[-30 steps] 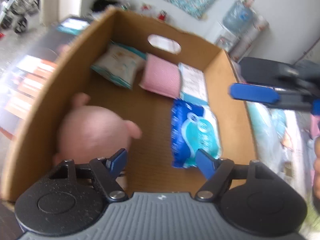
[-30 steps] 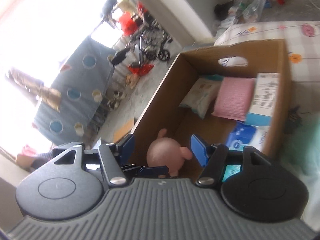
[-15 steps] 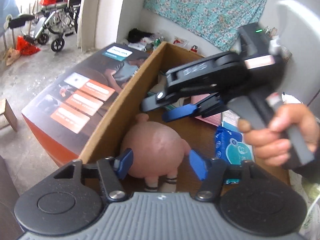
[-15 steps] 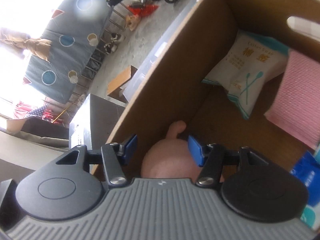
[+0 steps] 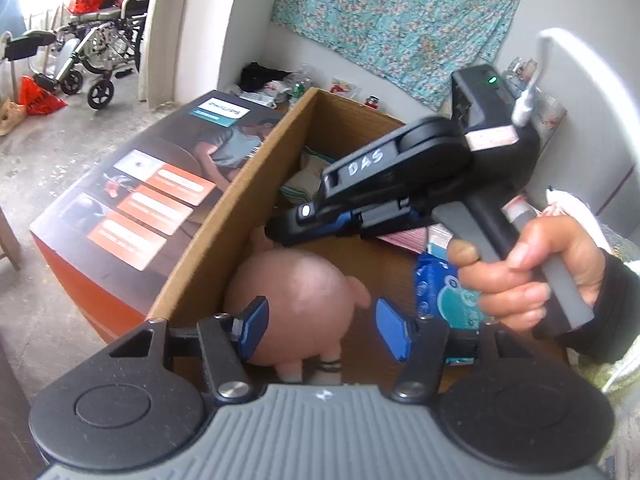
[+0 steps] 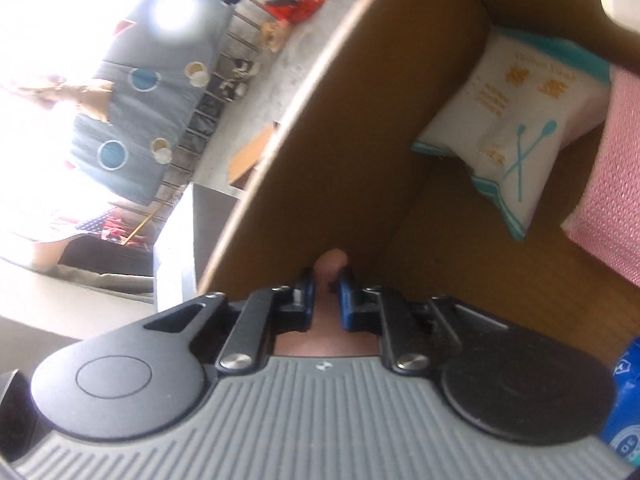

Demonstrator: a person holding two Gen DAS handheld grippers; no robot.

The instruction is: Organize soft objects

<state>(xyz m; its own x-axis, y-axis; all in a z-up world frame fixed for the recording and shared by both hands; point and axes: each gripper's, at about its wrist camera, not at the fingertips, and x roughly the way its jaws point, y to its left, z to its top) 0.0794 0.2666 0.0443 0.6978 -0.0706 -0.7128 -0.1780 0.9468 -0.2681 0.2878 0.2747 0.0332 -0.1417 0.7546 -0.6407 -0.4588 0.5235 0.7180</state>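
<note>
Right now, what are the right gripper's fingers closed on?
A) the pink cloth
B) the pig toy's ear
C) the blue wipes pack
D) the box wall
B: in the right wrist view the right gripper has both blue fingers pinched on a small pink nub of the pig toy, by the box wall.

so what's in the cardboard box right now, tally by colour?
Pink: 2, the pig toy and the pink cloth
White with teal: 1, the cotton swab pack
Blue: 1, the wet wipes pack
Total: 4 that can be told apart; the right hand-held gripper hides part of the box floor.
</note>
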